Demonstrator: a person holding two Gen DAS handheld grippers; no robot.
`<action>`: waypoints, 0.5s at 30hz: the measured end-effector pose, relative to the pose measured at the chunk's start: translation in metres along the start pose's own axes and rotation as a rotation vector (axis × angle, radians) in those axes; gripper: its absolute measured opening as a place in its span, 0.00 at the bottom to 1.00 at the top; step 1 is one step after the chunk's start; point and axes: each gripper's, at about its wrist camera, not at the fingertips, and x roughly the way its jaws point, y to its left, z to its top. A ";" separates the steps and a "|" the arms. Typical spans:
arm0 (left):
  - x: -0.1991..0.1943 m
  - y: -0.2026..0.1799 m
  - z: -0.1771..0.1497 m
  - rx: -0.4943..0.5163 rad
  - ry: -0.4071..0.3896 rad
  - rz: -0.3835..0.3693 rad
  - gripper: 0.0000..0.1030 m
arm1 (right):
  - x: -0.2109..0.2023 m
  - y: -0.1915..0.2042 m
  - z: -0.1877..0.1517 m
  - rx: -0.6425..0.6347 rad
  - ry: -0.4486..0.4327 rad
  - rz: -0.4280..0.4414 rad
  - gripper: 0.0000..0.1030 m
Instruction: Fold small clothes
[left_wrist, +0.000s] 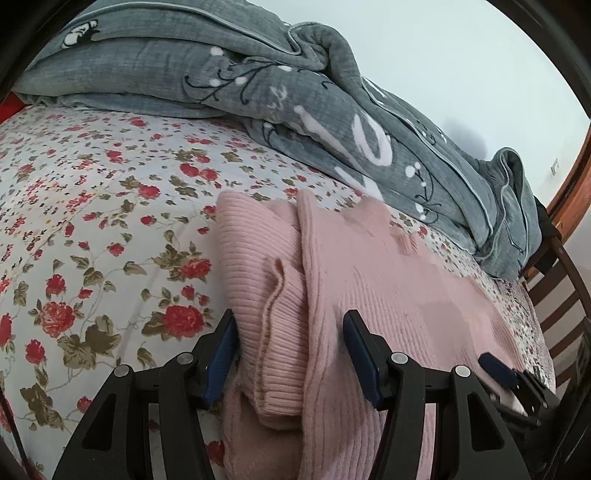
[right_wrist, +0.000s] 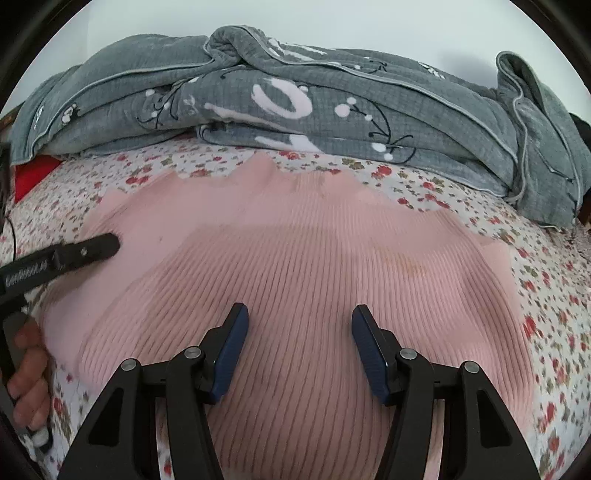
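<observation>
A pink ribbed knit garment (left_wrist: 369, 280) lies flat on the flowered bed sheet (left_wrist: 92, 206). One sleeve (left_wrist: 258, 295) is folded over onto its left part. My left gripper (left_wrist: 290, 354) is open, its fingers standing either side of the folded sleeve cuff, low over the cloth. My right gripper (right_wrist: 297, 347) is open and hovers over the middle of the garment (right_wrist: 295, 251), holding nothing. The right gripper's fingertip (left_wrist: 496, 369) shows at the garment's right side in the left wrist view. The left gripper's finger (right_wrist: 85, 249) shows at the left in the right wrist view.
A crumpled grey blanket (left_wrist: 258, 85) with white print lies along the far side of the bed, also in the right wrist view (right_wrist: 295, 107). A wooden slatted bed end (left_wrist: 557, 295) stands at the right. A red item (right_wrist: 33, 177) sits at the far left.
</observation>
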 end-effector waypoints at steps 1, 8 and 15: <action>0.000 0.001 0.000 0.000 0.004 -0.006 0.54 | -0.005 0.003 -0.003 -0.009 0.000 -0.011 0.56; 0.001 0.000 0.001 -0.002 0.037 -0.037 0.54 | -0.034 0.004 -0.042 -0.016 0.014 -0.014 0.56; 0.008 0.002 0.004 -0.020 0.070 -0.061 0.54 | -0.054 0.001 -0.054 -0.026 -0.005 0.030 0.56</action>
